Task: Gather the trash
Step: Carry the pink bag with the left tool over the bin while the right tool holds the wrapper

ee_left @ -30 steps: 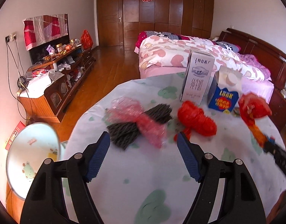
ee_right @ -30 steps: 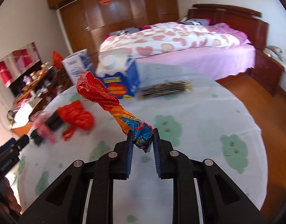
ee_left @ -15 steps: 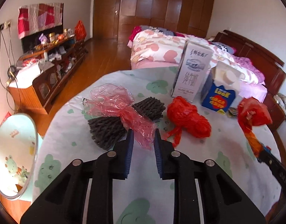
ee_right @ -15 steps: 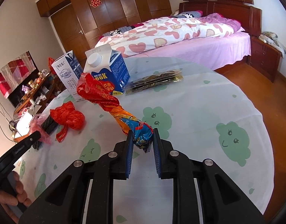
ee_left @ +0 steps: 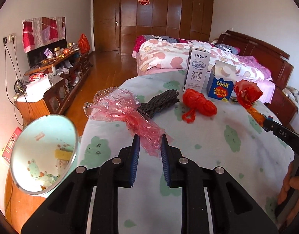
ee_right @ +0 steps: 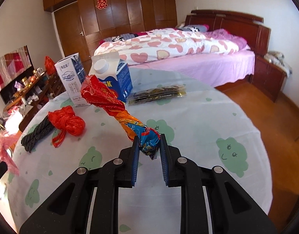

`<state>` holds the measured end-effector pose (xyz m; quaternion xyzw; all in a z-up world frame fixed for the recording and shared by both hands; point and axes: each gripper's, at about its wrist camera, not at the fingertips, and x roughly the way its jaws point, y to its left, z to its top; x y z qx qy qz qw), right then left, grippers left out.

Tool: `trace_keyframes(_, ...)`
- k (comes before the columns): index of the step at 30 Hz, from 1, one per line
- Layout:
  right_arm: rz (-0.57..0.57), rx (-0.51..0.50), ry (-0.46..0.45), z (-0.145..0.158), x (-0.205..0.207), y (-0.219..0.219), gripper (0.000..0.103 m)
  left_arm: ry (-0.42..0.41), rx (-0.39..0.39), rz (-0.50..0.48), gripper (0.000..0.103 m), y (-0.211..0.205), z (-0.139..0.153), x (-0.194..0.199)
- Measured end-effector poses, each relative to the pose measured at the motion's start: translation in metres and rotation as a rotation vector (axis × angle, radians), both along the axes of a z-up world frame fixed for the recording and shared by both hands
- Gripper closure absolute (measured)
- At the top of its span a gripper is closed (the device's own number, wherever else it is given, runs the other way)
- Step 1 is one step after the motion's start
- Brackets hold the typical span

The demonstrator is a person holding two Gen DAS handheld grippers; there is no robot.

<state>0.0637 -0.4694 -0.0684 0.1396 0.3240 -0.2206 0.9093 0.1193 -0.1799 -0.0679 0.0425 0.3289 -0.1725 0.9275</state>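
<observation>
Our left gripper [ee_left: 149, 145] is pinched nearly closed on the thin tail of the pink cellophane wrapper [ee_left: 118, 107], and the film is so slick and flimsy that it could slide out or tear as we lift it toward the pale green bin [ee_left: 42, 156] below the table edge; the wrapper's flared end lies against the dark rope bundle [ee_left: 161, 101] and might drag it along. Our right gripper [ee_right: 148, 146] is clamped on the twisted foil snack wrapper [ee_right: 110, 105], held above the tablecloth [ee_right: 198, 126], while the red plastic bag [ee_right: 68, 120] waits
</observation>
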Motion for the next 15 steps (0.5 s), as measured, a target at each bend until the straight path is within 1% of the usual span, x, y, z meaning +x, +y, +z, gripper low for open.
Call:
trace_keyframes(2,0.022,0.026,0.012,-0.002,-0.002,0.011,0.082,0.003,-0.002,0.007,0.081,0.008,0.001,-0.004)
trace_keyframes(6,0.045,0.026,0.023,-0.002,-0.007,0.03,0.082,-0.014,0.016,0.019,0.081,0.02,0.003,-0.013)
trace_keyframes(9,0.072,0.041,0.034,-0.001,-0.01,0.046,0.082,-0.01,0.019,0.029,0.081,0.032,0.003,-0.017)
trace_keyframes(15,0.132,0.025,0.029,0.002,-0.014,0.08,0.082,-0.013,0.02,0.07,0.081,0.056,0.003,-0.024)
